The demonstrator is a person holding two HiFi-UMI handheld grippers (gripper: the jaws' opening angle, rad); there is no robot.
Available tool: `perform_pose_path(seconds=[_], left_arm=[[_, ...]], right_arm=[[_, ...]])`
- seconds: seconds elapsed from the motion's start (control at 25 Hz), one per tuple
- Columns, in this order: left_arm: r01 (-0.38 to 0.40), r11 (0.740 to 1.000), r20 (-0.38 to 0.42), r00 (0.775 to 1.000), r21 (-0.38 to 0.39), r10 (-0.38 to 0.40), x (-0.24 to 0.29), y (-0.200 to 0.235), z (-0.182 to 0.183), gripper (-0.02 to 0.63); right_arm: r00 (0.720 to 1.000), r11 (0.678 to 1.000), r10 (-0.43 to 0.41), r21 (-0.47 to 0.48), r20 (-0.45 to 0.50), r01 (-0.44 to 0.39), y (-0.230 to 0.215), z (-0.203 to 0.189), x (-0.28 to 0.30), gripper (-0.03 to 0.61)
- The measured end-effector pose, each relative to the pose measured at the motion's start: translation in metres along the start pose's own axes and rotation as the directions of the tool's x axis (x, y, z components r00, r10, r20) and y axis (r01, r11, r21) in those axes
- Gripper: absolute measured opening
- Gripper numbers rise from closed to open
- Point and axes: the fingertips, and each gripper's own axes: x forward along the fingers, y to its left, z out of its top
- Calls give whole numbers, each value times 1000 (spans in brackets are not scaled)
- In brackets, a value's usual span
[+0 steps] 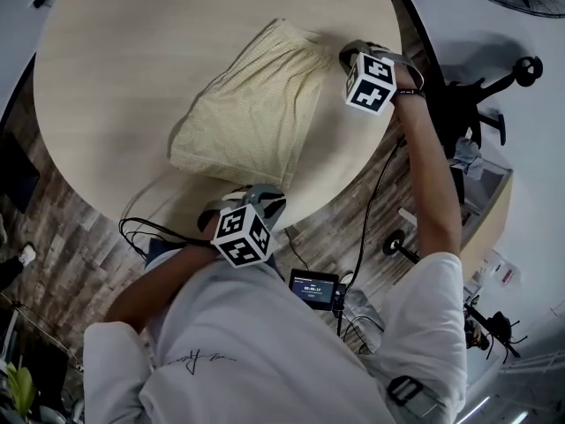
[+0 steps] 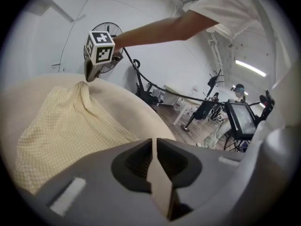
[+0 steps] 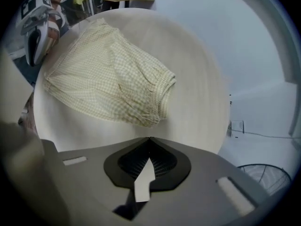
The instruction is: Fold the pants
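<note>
Lying on the table [image 1: 106, 69], folded pants [image 1: 252, 104] ran from near hems [image 1: 225, 168] to far waistband [image 1: 302, 32], leaning right; right gripper [image 1: 347, 56] closed, empty, beside waistband; left gripper [image 1: 272, 198] barely parted, empty, by hems.

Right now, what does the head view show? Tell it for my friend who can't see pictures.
Pale yellow checked pants lie flat on a round light wooden table, seen from above. A person in a white shirt holds the right gripper at the pants' upper right corner and the left gripper by their lower corner.
</note>
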Motion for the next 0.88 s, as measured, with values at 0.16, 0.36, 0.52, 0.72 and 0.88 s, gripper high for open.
perform_pose_path(seconds=[0.16, 0.36, 0.52, 0.72, 0.88], left_arm=[[-25, 1000, 20, 999, -3, 25, -10, 4, 8, 87], [-57, 998, 35, 998, -6, 58, -27, 7, 11, 78], [-73, 997, 45, 996, -9, 73, -38, 7, 12, 72], [-85, 996, 59, 995, 2, 85, -49, 1, 16, 61], [-100, 995, 77, 992, 14, 99, -64, -3, 17, 58]], right_arm=[[999, 989, -45, 143, -13, 47, -4, -14, -3, 2], [999, 915, -51, 402, 15, 41, 5, -21, -13, 0], [996, 846, -79, 532, 45, 43, 16, -26, -23, 0], [987, 793, -161, 597, 17, 119, 30, -36, -36, 0], [980, 732, -200, 664, -1, 150, 45, -40, -49, 0]])
